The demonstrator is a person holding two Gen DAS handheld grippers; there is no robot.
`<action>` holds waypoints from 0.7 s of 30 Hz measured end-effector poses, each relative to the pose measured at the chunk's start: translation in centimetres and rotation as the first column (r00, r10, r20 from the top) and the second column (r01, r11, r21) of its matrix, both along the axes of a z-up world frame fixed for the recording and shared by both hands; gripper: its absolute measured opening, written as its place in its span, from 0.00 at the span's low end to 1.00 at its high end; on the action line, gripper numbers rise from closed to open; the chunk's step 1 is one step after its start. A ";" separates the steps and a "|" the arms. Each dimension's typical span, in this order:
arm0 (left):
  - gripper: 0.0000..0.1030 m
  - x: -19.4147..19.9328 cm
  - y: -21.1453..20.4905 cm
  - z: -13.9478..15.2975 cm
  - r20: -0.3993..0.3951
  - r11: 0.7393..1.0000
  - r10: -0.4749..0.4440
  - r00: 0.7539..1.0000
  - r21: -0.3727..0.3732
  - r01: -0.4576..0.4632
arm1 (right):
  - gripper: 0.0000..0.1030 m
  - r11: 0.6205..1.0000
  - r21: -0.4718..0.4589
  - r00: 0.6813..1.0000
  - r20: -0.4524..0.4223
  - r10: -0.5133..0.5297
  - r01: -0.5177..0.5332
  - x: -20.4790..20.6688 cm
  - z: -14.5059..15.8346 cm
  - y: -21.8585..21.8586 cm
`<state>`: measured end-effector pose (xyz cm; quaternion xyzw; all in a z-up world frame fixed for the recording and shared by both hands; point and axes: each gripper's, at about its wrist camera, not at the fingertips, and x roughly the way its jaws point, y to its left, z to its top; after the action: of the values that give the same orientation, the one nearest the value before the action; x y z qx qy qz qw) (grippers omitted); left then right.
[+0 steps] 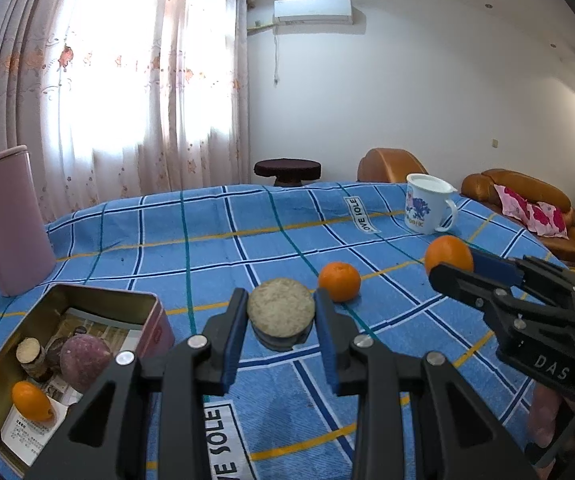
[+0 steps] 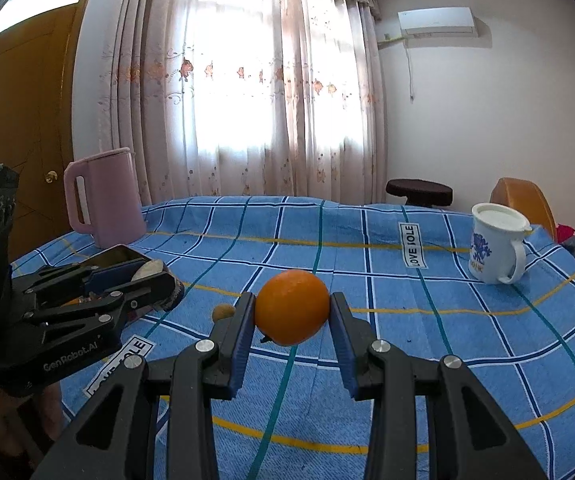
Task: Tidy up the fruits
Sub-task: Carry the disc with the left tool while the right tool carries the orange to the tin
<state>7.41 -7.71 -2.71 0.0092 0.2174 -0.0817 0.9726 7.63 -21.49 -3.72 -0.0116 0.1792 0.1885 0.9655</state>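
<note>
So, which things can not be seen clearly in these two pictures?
- Tin box, left wrist view: its near corner is cut off by the left gripper and the picture edge; the left gripper also hides most of it in the right wrist view.
- Brown piece between the left fingers: what it is cannot be told.
- Loose orange: absent from the right wrist view.
- Held orange: the right gripper hides its lower side in the left view.

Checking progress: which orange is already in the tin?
The small elongated orange at the tin's near corner; one orange lies on the cloth, another sits between the right gripper's fingers.
</note>
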 end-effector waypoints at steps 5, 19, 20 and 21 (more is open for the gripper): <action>0.34 -0.4 1.0 0.0 -0.018 1.000 0.016 1.000 -0.007 -0.016 | 0.38 0.999 -0.027 1.000 -0.011 0.024 -0.024 0.2 -0.1 1.0; 0.34 -2.8 10.7 1.4 -0.024 0.980 0.185 0.982 -0.070 -0.186 | 0.38 0.968 -0.037 0.969 -0.034 0.246 -0.247 0.5 1.6 10.0; 0.34 -2.8 11.5 1.3 -0.030 0.977 0.200 0.979 -0.071 -0.202 | 0.38 0.963 -0.041 0.964 -0.034 0.265 -0.266 0.5 1.8 10.9; 0.34 -3.0 12.1 1.3 -0.033 0.974 0.211 0.977 -0.070 -0.213 | 0.38 0.958 -0.045 0.959 -0.033 0.281 -0.282 0.4 1.9 11.6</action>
<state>4.45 4.35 -1.38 -0.0508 0.2263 0.0147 0.9726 8.08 -9.85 -1.81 -0.0584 0.1929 0.3194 0.9259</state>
